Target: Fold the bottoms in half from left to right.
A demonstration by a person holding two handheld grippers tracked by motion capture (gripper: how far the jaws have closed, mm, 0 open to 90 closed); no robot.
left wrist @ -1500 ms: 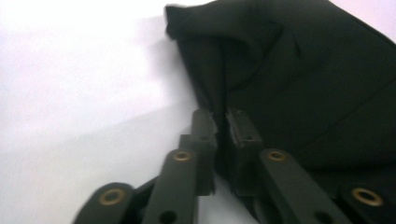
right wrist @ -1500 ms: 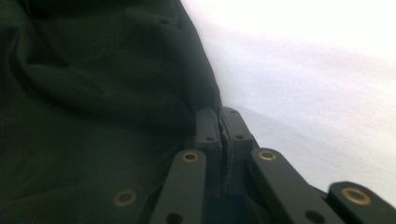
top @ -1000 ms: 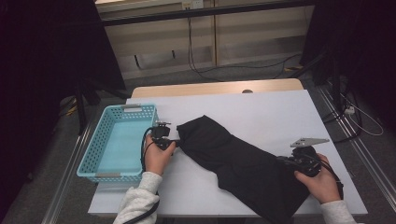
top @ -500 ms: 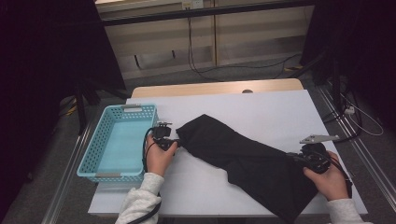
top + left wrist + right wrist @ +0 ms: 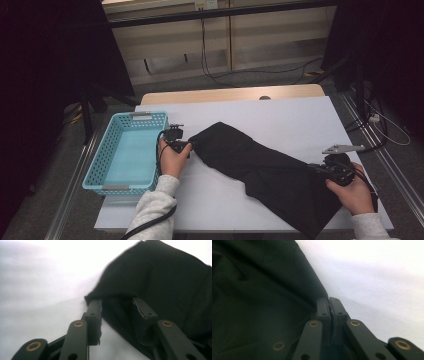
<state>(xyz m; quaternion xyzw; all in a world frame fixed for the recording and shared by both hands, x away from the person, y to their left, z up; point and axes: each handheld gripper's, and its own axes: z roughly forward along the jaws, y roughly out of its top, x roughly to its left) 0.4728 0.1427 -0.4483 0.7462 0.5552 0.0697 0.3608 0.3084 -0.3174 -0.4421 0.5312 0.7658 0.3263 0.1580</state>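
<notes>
Since the earlier frames the right gripper (image 5: 320, 169) has pulled its end of the black cloth (image 5: 260, 165) out toward the right edge of the table (image 5: 280, 112), so the cloth now lies stretched in a long diagonal band instead of a wider heap. The left gripper (image 5: 189, 146) has slid a bit along the cloth's upper left corner, and its jaws have just been opening.

In the left gripper view those 2 jaws stand apart with the cloth's corner (image 5: 110, 302) lying between them, one jaw on the bare table side and the other over the dark fabric, pads not pressing on it as far as I can see. So it's let go, more or less.

The right gripper is the opposite. In its own view the 2 jaws (image 5: 329, 307) are squeezed together on the cloth's edge (image 5: 287, 290), with a thin bit of fabric pinched in the seam between them.

The cloth runs from just beside the blue basket (image 5: 100, 170) at the left down to the near right corner of the table, flat on the white top. The basket sits at the table's left edge.
</notes>
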